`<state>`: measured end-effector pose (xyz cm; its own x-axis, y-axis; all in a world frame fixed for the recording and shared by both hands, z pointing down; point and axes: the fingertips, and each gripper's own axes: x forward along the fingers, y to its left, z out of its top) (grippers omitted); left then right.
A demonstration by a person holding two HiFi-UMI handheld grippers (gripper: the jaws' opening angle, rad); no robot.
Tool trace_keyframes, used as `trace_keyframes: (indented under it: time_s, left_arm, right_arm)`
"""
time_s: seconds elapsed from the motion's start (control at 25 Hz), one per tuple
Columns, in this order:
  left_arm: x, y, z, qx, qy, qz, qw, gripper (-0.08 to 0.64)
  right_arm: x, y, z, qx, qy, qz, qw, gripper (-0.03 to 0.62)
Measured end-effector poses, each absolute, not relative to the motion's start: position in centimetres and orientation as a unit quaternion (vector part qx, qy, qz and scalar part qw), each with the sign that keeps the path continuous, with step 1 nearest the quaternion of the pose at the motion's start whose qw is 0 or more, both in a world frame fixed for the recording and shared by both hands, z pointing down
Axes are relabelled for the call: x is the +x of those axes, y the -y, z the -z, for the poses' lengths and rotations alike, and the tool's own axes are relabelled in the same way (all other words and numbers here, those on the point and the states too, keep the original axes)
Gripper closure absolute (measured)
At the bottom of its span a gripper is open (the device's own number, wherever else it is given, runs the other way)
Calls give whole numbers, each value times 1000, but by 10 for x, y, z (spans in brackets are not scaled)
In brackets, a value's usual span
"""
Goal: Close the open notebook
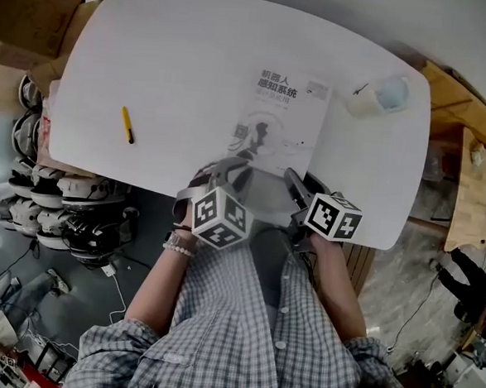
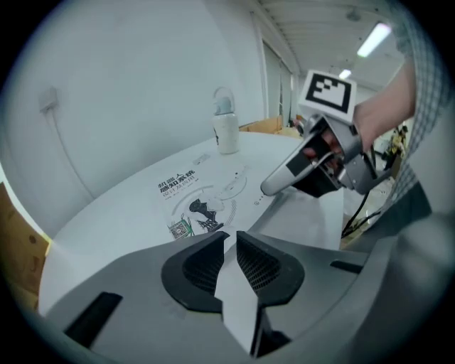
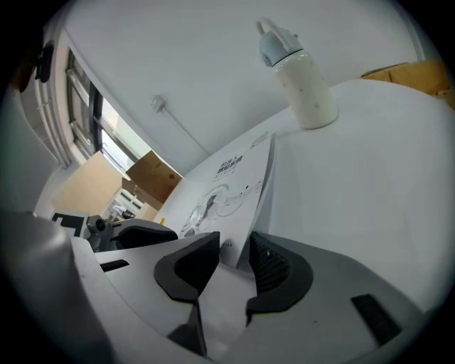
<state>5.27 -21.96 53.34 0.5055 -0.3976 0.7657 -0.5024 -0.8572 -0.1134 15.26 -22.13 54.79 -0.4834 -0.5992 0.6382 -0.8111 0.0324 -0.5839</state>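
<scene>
The notebook (image 1: pixel 277 121) lies on the white table (image 1: pixel 169 59) with its white printed cover facing up. Its near edge is at my two grippers by the table's front edge. In the left gripper view the printed cover (image 2: pixel 202 195) spreads ahead, and my left gripper (image 2: pixel 231 238) is shut on a thin white sheet of the notebook. My right gripper (image 3: pixel 234 252) straddles the raised edge of the cover (image 3: pixel 227 188); a gap shows between the sheet and one pad. From the head view the left gripper (image 1: pixel 226 170) and the right gripper (image 1: pixel 297 184) stand close together.
A white bottle (image 1: pixel 378 95) stands at the table's far right, also in the right gripper view (image 3: pixel 302 78). A yellow pen (image 1: pixel 127 125) lies on the left. Headsets (image 1: pixel 69 193) are piled on the floor to the left, wooden furniture (image 1: pixel 480 189) to the right.
</scene>
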Motion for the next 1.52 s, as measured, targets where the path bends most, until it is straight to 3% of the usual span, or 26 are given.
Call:
trace_keyframes:
  time_s: [0.52,0.76,0.84,1.04,1.52]
  left_arm:
    - [25,222,-501,875,315,-342,136,518]
    - [22,222,-475,888,326,-295,133,531]
    - [21,220,-467,890,330,-285,131,537]
    - [21,217,-443,900,334,-253,120,548]
    - [24,229,-376,910,361,-192,71,551]
  right_arm:
    - [185,210,-532,554,689,-456,103,468]
    - [184,211,-492,559,722,-402,62,469]
    - [181,210,-480,559,733,-383,60,497]
    - [174,211,-448,560,760,-323,70,554]
    - [154,220,-366,526,831,-140,114,565]
